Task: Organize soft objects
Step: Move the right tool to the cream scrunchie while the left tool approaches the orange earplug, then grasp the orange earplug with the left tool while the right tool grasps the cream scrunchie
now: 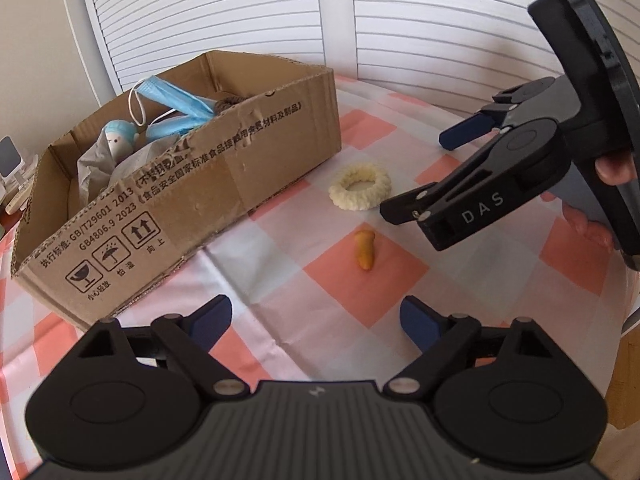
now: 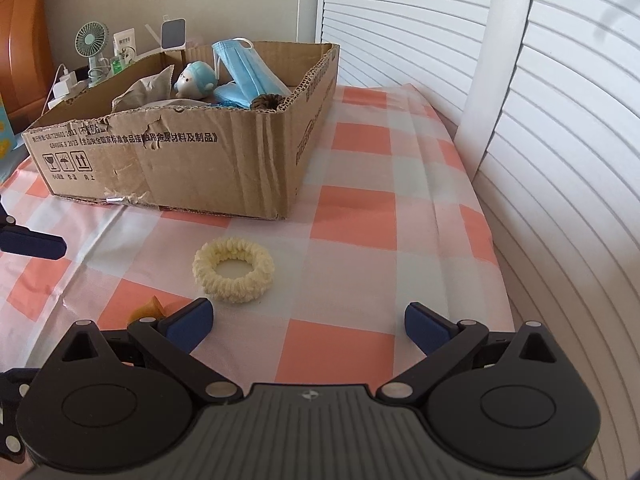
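Both jaws wide, empty | left view: whole orange piece (image 1: 365, 250) | right view: half-hidden.

The left claw (image 1: 316, 326) points steeply down, its 2 blue pads spread wide with nothing between them. The right claw (image 2: 308, 322) tilts down likewise, jaws wide and empty; a hand (image 1: 600, 200) grips its rear, fingers curled round the body.

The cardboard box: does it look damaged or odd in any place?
Yes. The cardboard box has a torn, crumpled upper edge on its printed long wall, and the lower edge is ragged with a bit of tape peeling. It stands flat, nothing spilled.
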A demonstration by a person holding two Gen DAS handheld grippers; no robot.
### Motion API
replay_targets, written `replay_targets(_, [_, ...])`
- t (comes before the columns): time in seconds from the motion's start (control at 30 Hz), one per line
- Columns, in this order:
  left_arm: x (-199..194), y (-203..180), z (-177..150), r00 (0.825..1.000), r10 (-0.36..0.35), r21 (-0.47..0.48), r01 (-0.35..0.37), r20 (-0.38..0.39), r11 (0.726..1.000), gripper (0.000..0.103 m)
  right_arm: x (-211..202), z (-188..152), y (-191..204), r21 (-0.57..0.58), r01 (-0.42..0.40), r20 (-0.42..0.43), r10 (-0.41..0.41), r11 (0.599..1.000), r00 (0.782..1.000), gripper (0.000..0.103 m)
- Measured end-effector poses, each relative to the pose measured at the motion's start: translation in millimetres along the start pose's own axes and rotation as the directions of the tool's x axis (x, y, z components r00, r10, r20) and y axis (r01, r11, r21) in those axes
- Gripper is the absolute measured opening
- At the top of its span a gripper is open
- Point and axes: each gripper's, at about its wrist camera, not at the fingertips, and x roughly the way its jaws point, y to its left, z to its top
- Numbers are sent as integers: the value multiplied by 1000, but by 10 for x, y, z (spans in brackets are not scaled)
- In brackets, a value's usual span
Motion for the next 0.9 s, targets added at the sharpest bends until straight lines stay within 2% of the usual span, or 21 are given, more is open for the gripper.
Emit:
replay_targets(0.17, [34, 26, 43, 1000, 6, 9, -6, -2, 1000, 89, -52, -79, -36, 16, 10, 17, -10, 1000, 1000, 103])
replay_targets(0.4, [-36, 41, -51, 1000, 3, -43, -3, -8, 999, 89, 23, -1, 101, 7, 16, 35, -16, 1000, 999, 103])
replay_targets(0.67, [-115, 28, -129, 1000, -4, -44, 4, -13, 999, 89, 54, 46, 396, -72, -56, 46, 59, 996, 997, 103])
replay_targets(0.9, [-100, 34, -118, 1000, -4, -50, 4, -4, 999, 88, -47, -45, 272, -35, -24, 31, 25, 999, 999, 103])
